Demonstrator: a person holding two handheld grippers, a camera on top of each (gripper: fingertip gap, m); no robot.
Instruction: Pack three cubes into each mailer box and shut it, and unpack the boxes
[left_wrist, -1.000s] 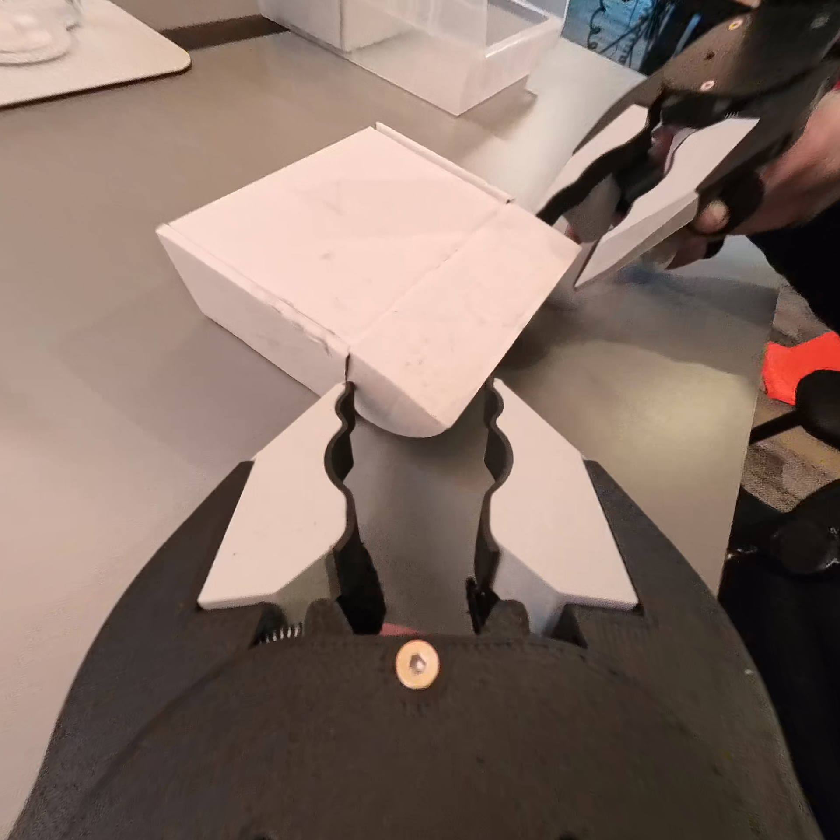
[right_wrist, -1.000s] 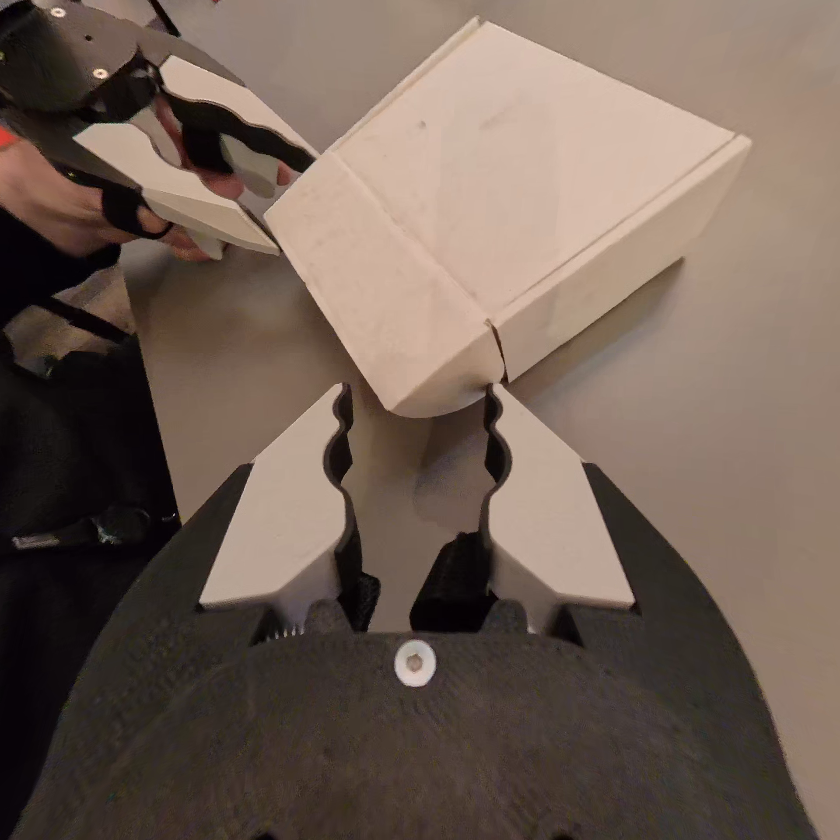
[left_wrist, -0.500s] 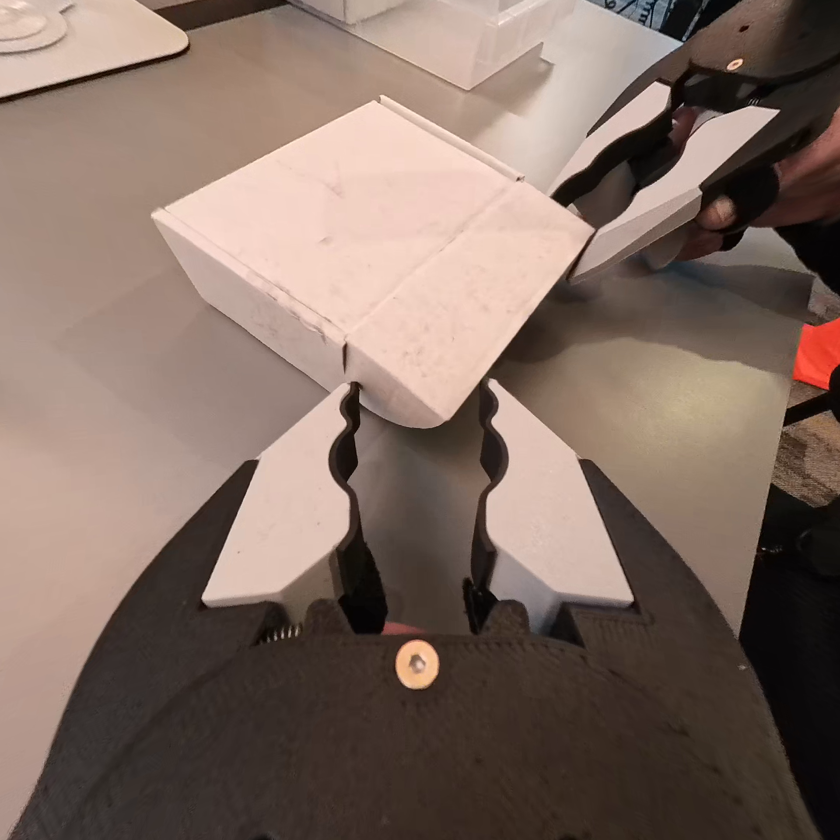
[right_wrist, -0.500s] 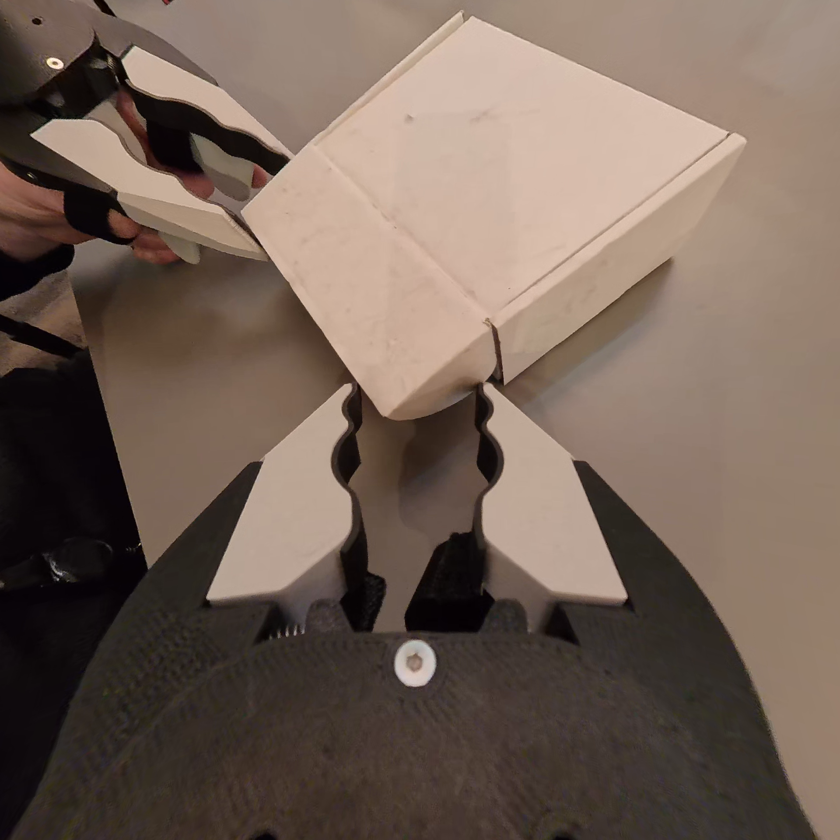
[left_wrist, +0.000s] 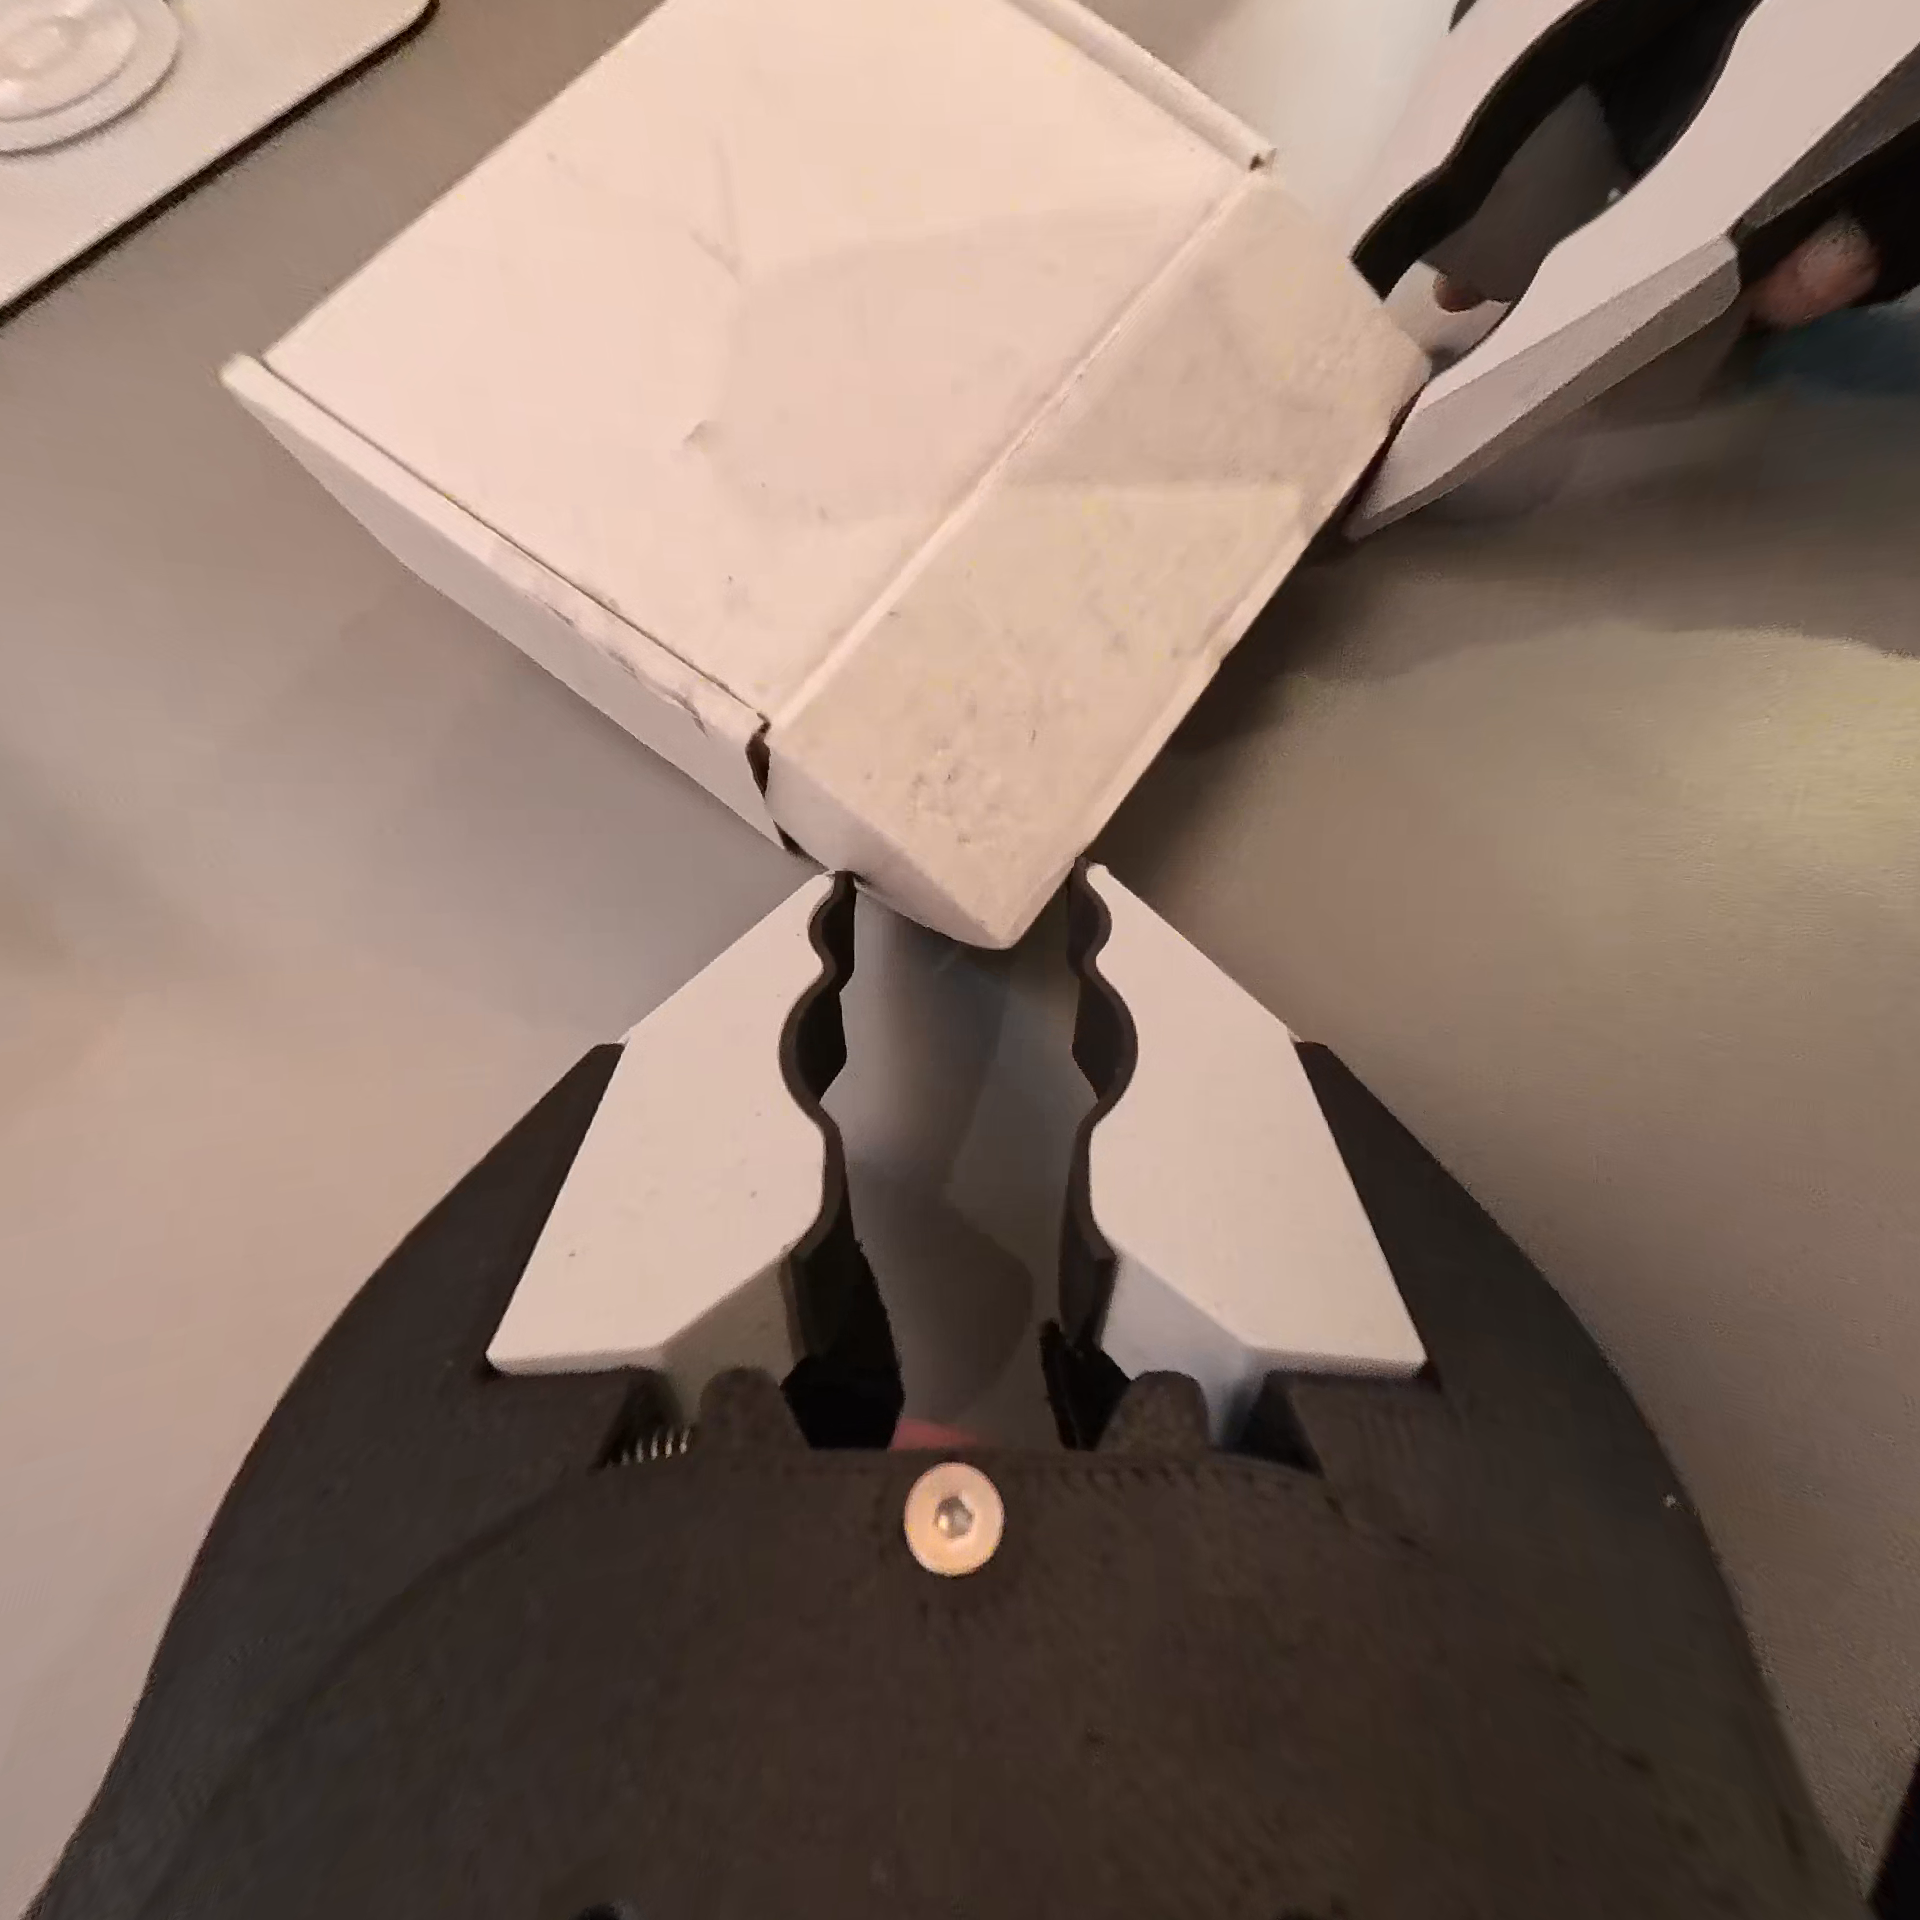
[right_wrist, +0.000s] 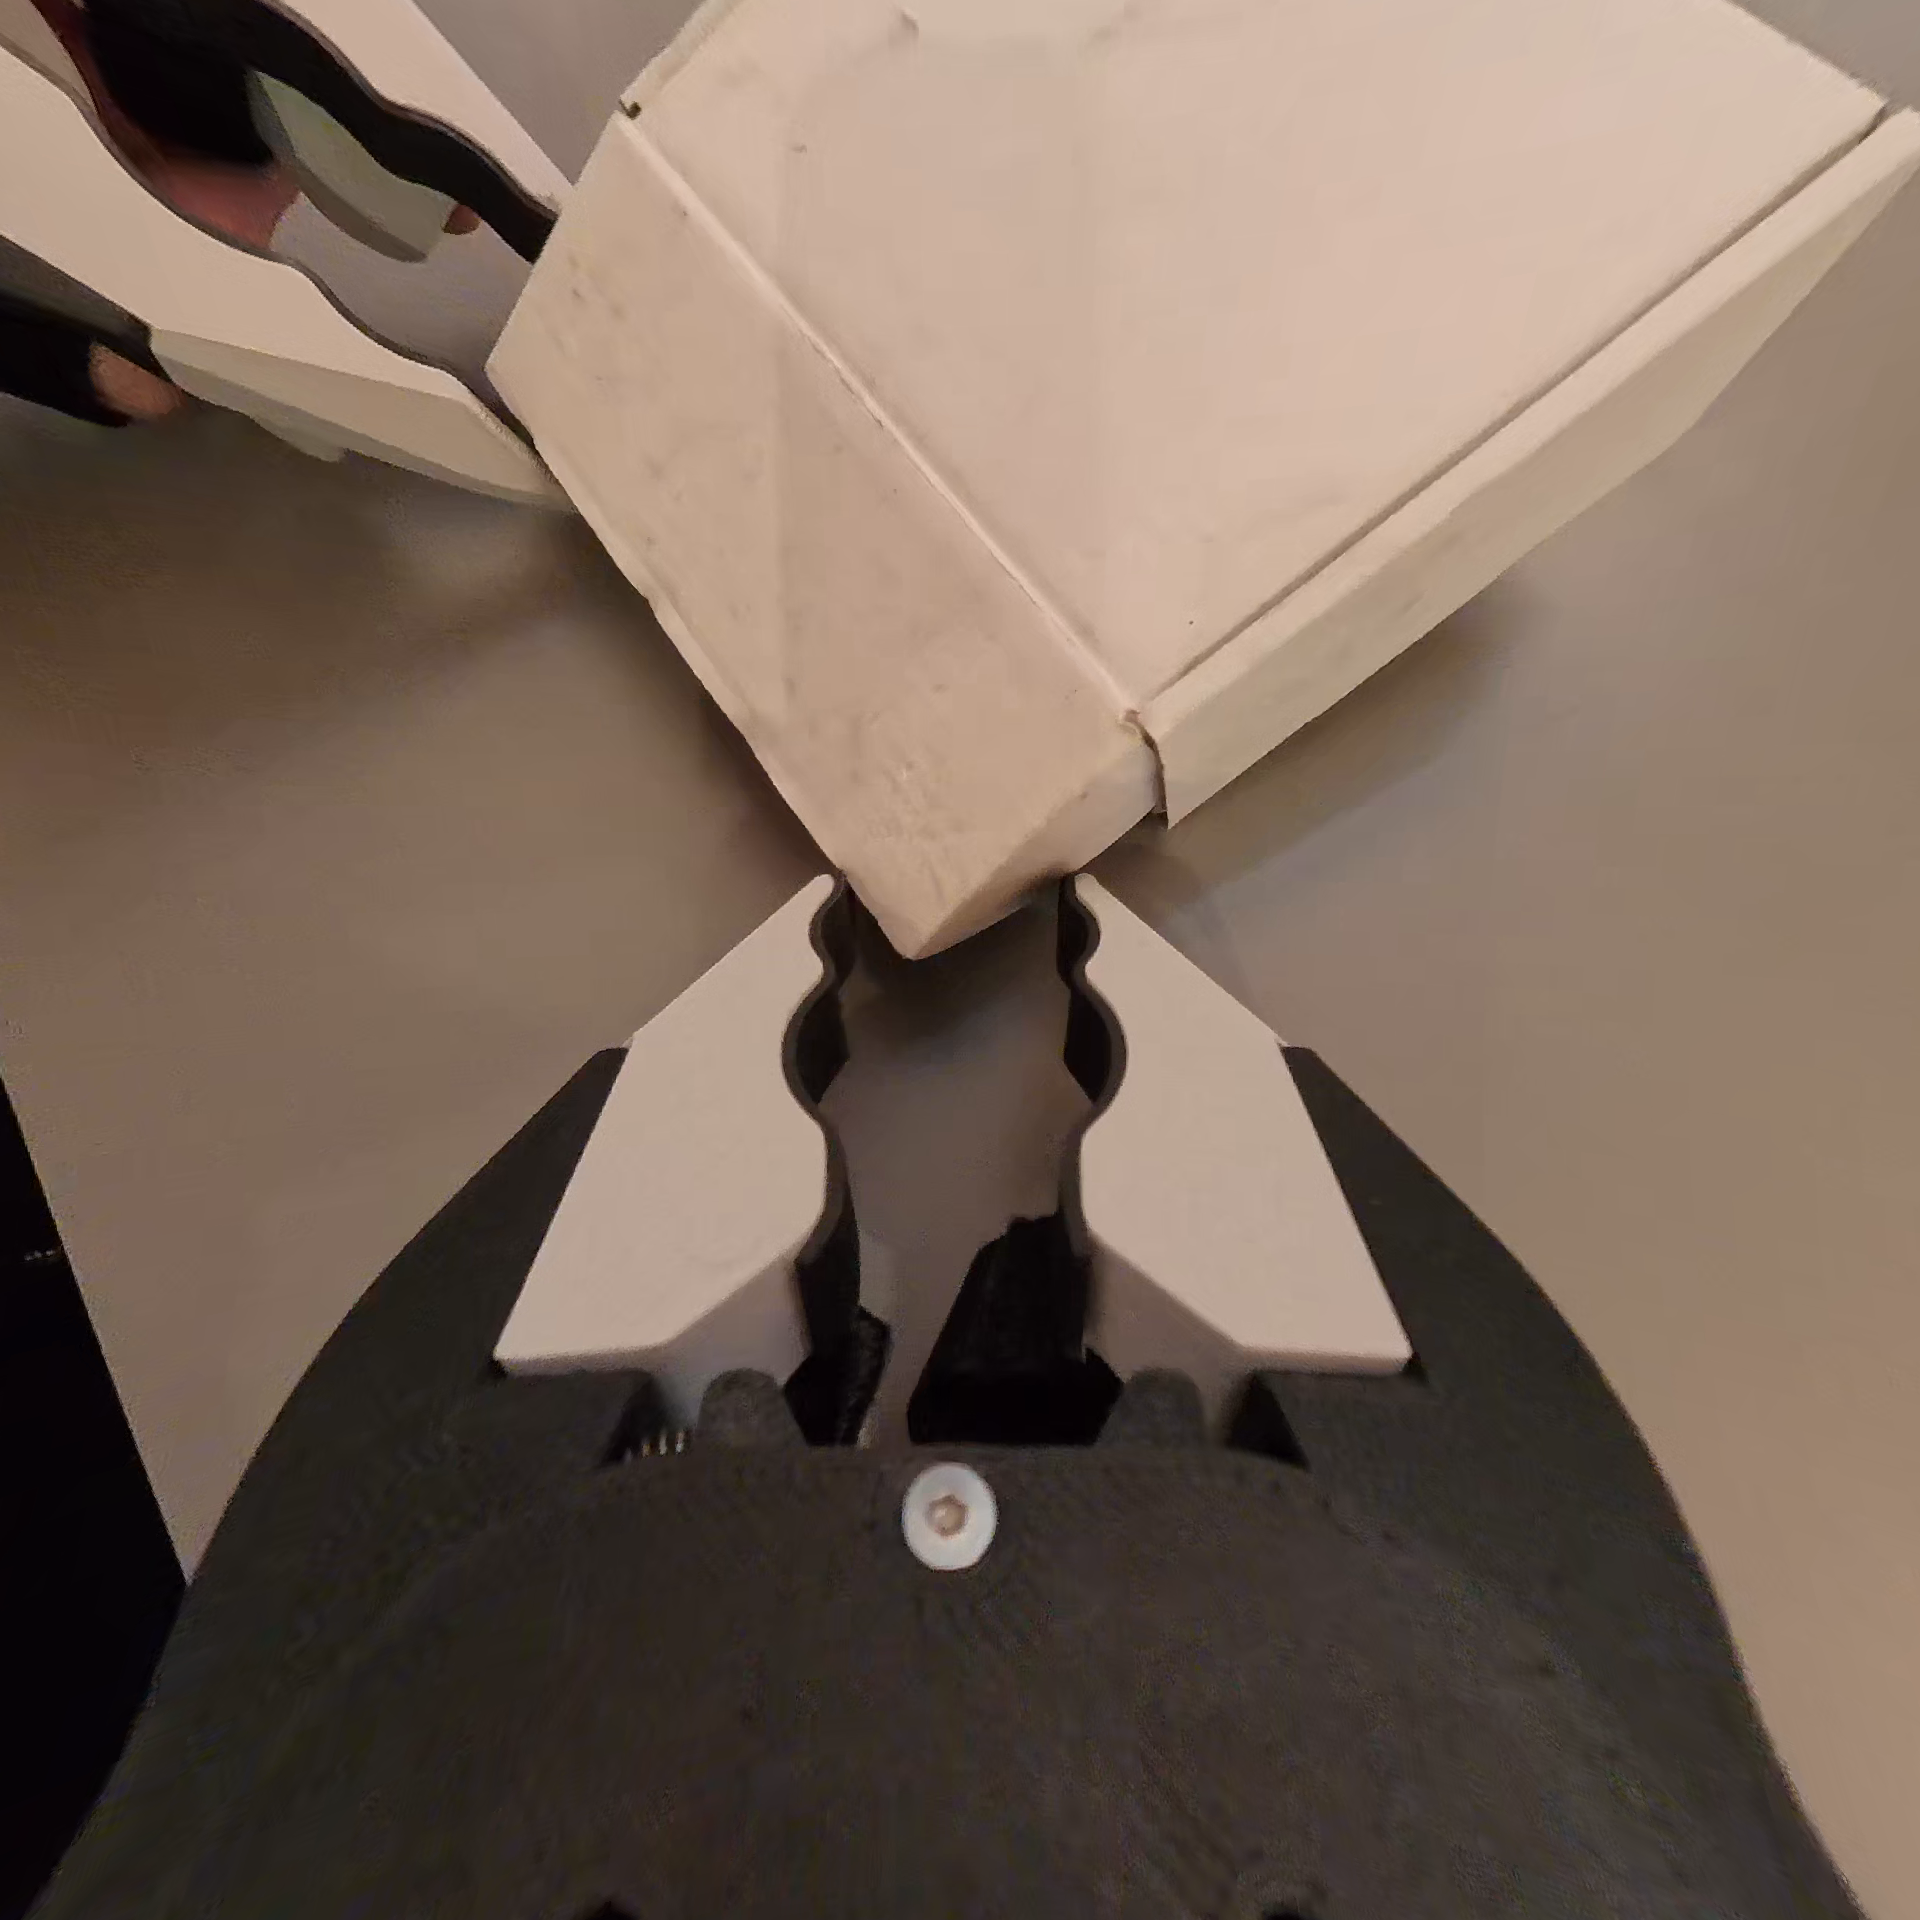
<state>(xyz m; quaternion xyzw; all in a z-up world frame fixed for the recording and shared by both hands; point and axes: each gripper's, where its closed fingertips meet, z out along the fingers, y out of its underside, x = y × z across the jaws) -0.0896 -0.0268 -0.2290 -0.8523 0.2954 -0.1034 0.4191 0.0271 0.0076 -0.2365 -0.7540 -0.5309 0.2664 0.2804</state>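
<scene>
A white mailer box (left_wrist: 748, 343) lies on the grey table, lid down, with its front flap (left_wrist: 1049, 644) slanting out over the front wall. No cubes show. My left gripper (left_wrist: 956, 883) is open, and its fingertips straddle the flap's near corner. My right gripper (right_wrist: 951, 888) is open and straddles the flap's other corner (right_wrist: 935, 914). The box also shows in the right wrist view (right_wrist: 1195, 312). Each view shows the other gripper at the far end of the flap: the right one (left_wrist: 1387, 384) and the left one (right_wrist: 514, 353). I cannot tell whether the pads touch the cardboard.
A pale mat (left_wrist: 208, 156) with a clear glass item (left_wrist: 73, 94) lies at the far left of the table (left_wrist: 260, 935). A person's gloved fingers (right_wrist: 94, 379) hold the left gripper. The table's edge and dark floor (right_wrist: 62, 1455) are at the left of the right wrist view.
Both grippers have moved in closer to the flap's two corners and their jaws have narrowed a little. The box now fills more of both views.
</scene>
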